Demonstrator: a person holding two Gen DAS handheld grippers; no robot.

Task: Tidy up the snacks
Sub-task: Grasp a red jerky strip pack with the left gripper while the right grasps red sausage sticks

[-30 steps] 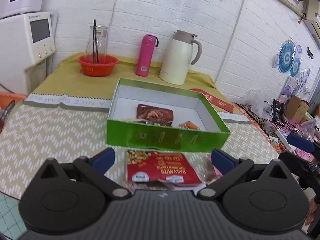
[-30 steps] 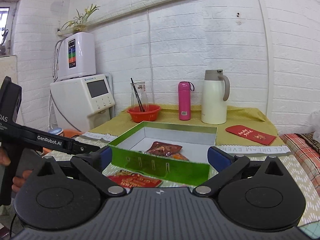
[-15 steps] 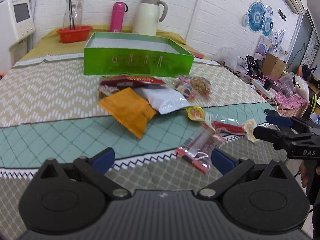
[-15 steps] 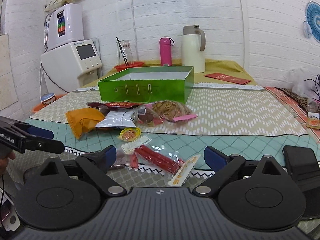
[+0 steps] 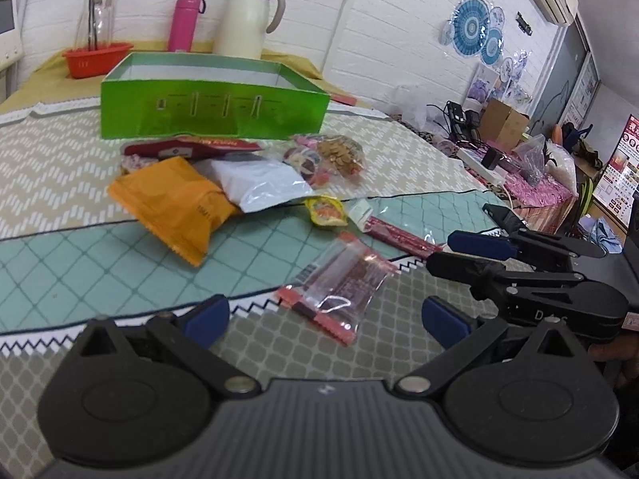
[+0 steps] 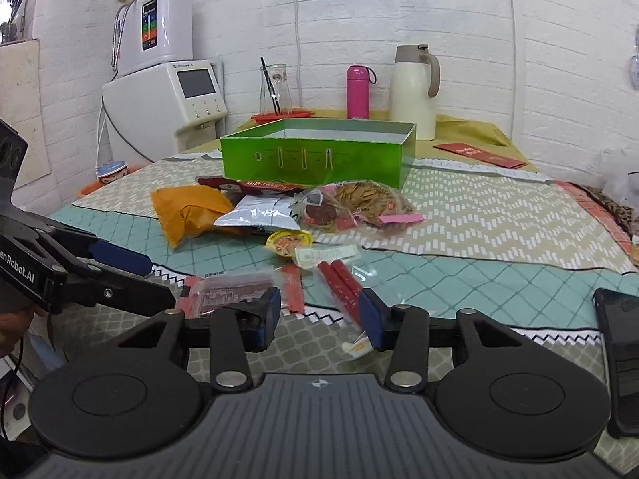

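A green box (image 5: 211, 107) stands at the back of the table, also in the right wrist view (image 6: 315, 155). In front of it lies a pile of snacks: an orange packet (image 5: 175, 203), a white pouch (image 5: 259, 183), a red nut packet (image 5: 191, 147) and a clear bag of biscuits (image 5: 339, 155). A clear red-edged packet (image 5: 339, 283) lies just ahead of my open, empty left gripper (image 5: 323, 315). My right gripper (image 6: 319, 311) is half closed and empty, over red stick snacks (image 6: 339, 283). It also shows in the left wrist view (image 5: 467, 251).
At the back stand a cream thermos jug (image 5: 247, 20), a pink bottle (image 5: 181, 22) and a red bowl with a glass jar (image 5: 96, 56). A white water dispenser (image 6: 171, 95) is at the left. A black phone (image 6: 623, 355) lies at the right front.
Both grippers have pulled back from the green box to the table's front, bringing the snack pile into view. The right gripper's fingers have closed partway.
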